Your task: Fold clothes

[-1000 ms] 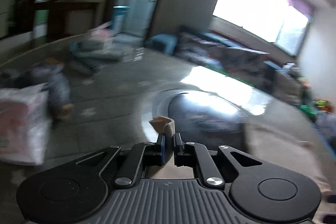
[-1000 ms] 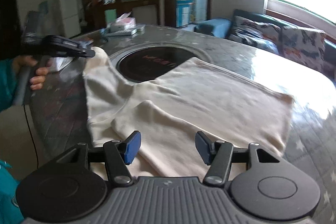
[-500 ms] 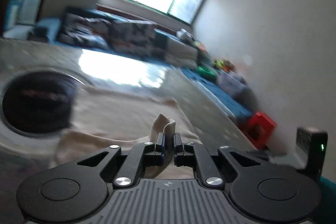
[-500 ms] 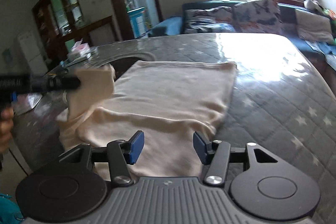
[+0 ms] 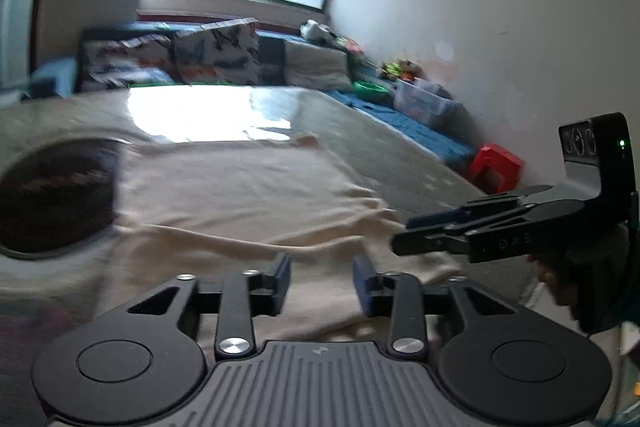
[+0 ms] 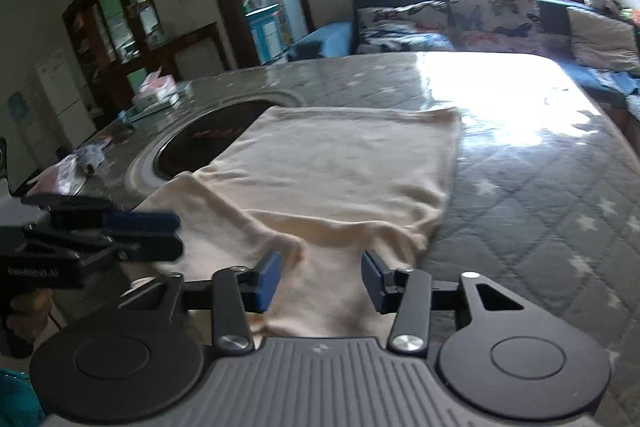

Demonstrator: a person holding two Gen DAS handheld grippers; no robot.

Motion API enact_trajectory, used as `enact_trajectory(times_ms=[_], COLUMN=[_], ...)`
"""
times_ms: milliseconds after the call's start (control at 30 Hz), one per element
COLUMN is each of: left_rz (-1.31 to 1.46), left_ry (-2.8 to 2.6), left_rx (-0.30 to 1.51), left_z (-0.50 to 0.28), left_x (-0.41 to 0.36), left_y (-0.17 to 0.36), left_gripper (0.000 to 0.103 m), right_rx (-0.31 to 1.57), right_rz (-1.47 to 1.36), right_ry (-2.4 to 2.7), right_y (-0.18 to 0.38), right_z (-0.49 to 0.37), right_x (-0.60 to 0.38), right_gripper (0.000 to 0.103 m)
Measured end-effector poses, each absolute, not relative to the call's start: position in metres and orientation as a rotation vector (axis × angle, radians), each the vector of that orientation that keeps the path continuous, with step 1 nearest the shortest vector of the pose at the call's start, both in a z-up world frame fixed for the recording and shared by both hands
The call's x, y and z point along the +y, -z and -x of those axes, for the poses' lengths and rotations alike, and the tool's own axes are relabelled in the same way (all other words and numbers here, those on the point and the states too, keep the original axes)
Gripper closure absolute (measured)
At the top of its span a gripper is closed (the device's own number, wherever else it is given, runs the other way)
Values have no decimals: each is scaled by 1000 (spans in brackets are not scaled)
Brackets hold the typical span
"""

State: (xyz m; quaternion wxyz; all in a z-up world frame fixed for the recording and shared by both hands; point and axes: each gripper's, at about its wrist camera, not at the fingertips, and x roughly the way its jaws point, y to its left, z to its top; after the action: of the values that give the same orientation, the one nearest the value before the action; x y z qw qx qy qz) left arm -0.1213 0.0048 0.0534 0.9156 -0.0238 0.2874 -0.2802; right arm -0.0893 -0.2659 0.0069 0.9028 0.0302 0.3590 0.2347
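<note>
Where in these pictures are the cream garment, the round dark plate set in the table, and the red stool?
Cream garment (image 6: 340,163): right wrist view, on its flat middle panel.
Round dark plate (image 6: 208,143): right wrist view, on its uncovered black surface.
Red stool (image 5: 496,167): left wrist view, on its top, by the wall.

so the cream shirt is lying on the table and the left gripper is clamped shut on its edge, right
Not quite. The cream shirt does lie on the table, but the left gripper is not clamped on it: in the left wrist view its jaws stand apart, opening, with cloth lying loose below them.
</note>
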Motion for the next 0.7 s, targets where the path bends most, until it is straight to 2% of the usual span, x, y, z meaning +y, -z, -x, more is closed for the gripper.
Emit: enact_trajectory(times_ms=[167, 267, 400, 700], left_rz=[7, -41, -51, -71], left_ry=[459, 404, 372, 368], left_rx=[574, 584, 621, 640], left_z=[137, 145, 147, 141], left_x=[48, 64, 73, 65], left_y=[-55, -50, -39, -26], left_gripper=[54, 52, 50, 52], right_rx=[779, 797, 796, 677], right_rz=[-39, -29, 2, 124], right_ry=[-520, -518, -511, -485], right_y=[3, 9, 9, -29], right_z=[78, 73, 72, 84], right_x=[-242, -233, -226, -221], right_gripper=[66, 76, 94, 98])
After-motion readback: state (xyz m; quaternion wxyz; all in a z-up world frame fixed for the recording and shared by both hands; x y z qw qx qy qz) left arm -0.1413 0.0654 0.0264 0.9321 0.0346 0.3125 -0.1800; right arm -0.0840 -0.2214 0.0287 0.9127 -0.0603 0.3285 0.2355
